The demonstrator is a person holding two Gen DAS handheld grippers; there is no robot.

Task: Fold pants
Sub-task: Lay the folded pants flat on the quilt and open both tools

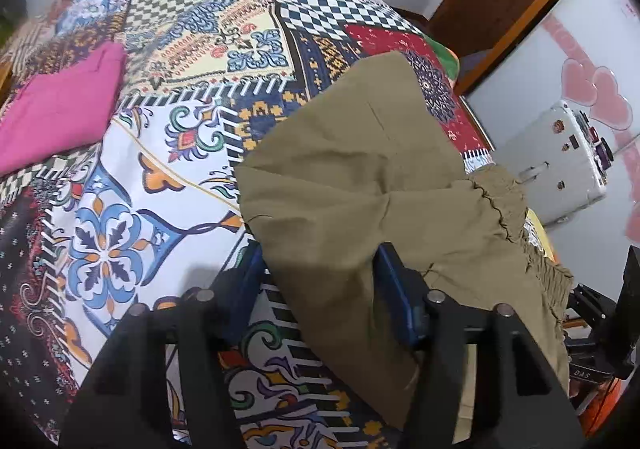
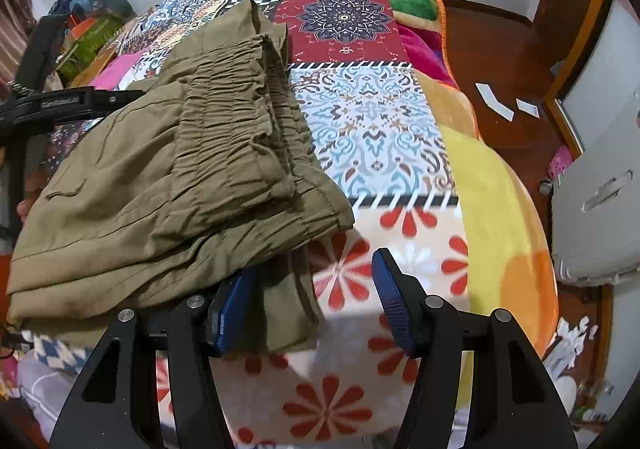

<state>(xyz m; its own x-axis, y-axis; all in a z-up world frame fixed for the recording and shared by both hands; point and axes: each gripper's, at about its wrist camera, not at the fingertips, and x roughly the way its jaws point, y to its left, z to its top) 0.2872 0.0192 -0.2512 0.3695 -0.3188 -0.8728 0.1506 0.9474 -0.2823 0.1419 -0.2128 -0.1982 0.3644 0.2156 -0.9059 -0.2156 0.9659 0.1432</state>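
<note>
Olive-green pants [image 1: 360, 177] lie folded in a bundle on the patchwork bedspread [image 1: 132, 185]. In the left wrist view my left gripper [image 1: 320, 269] is open, its blue fingers [image 1: 396, 289] standing either side of a fold of the pants, not pressed on it. In the right wrist view the pants [image 2: 172, 177] show their elastic waistband [image 2: 240, 109] on top. My right gripper [image 2: 312, 289] is open at the pants' near right corner, the left pad [image 2: 232, 309] beside the cloth, the right pad [image 2: 392, 297] over bare bedspread.
A folded pink garment [image 1: 60, 109] lies at the left of the bed. A grey suitcase [image 2: 596, 201] stands on the wooden floor [image 2: 500, 61] to the right, by a wardrobe door. Yellow and orange blanket [image 2: 492, 201] hangs over the bed's right edge.
</note>
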